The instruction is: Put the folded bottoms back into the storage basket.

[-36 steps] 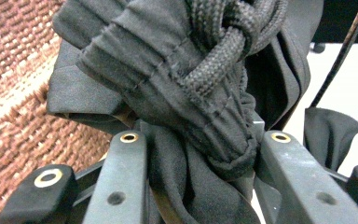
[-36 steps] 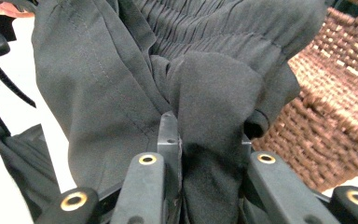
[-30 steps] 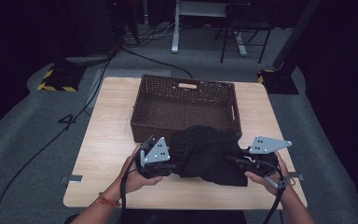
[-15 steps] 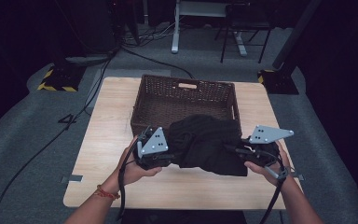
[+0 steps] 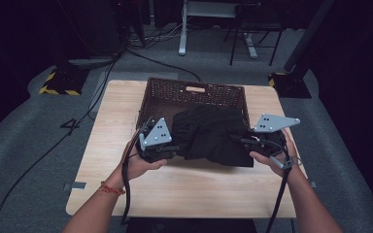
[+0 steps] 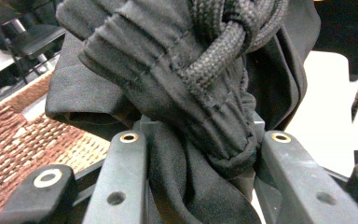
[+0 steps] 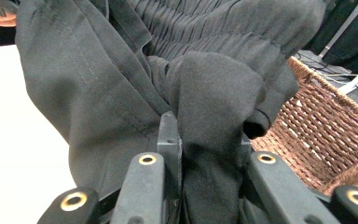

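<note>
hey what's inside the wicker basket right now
The front of the wicker basket is overhung by the black garment, held by both grippers. The woven floor behind looks bare; what lies under the cloth is covered.

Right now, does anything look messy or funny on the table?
A little. The black garment is bunched into a lump, not folded, and hangs half over the near rim of the wicker basket. The left gripper and right gripper pinch its two ends. Its thick drawstring is knotted.
</note>
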`<state>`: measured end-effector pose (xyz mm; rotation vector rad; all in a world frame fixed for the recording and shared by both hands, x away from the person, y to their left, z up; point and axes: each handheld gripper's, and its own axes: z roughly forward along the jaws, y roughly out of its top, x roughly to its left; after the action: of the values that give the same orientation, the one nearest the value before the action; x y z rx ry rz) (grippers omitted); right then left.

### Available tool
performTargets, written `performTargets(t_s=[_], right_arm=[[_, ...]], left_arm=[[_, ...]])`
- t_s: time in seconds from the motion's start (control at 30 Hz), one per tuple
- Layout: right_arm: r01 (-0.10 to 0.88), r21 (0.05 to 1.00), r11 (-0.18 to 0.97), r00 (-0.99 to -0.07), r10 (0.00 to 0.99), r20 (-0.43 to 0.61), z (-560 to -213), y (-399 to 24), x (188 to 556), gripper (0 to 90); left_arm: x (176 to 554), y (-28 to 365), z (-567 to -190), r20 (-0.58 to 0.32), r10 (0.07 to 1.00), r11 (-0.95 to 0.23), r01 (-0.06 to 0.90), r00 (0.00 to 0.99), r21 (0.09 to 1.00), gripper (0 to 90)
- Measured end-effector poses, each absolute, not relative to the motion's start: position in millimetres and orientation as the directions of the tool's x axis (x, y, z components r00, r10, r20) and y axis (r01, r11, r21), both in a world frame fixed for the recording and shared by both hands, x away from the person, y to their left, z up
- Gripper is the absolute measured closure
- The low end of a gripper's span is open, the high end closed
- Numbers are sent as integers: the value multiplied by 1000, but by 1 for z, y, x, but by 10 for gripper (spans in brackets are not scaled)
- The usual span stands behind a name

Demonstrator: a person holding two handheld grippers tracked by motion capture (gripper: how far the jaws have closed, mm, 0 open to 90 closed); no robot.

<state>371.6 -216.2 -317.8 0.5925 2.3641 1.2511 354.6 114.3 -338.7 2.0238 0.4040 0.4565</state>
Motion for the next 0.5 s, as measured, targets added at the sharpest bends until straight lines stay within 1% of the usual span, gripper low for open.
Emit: performTargets(t_s=[0.27, 0.37, 0.5], right_arm=[[173, 842, 511, -823, 545, -161, -313, -207, 390, 748], [178, 840, 512, -820, 550, -162, -312, -204, 397, 748], [187, 838, 512, -817, 555, -157, -316, -201, 406, 748]], left_arm=[[372, 119, -334, 152, 489, -450, 99, 859, 888, 658], [377, 119, -335, 129, 504, -440, 125, 854, 889, 657], [384, 119, -335, 142, 514, -453, 127, 846, 882, 658]])
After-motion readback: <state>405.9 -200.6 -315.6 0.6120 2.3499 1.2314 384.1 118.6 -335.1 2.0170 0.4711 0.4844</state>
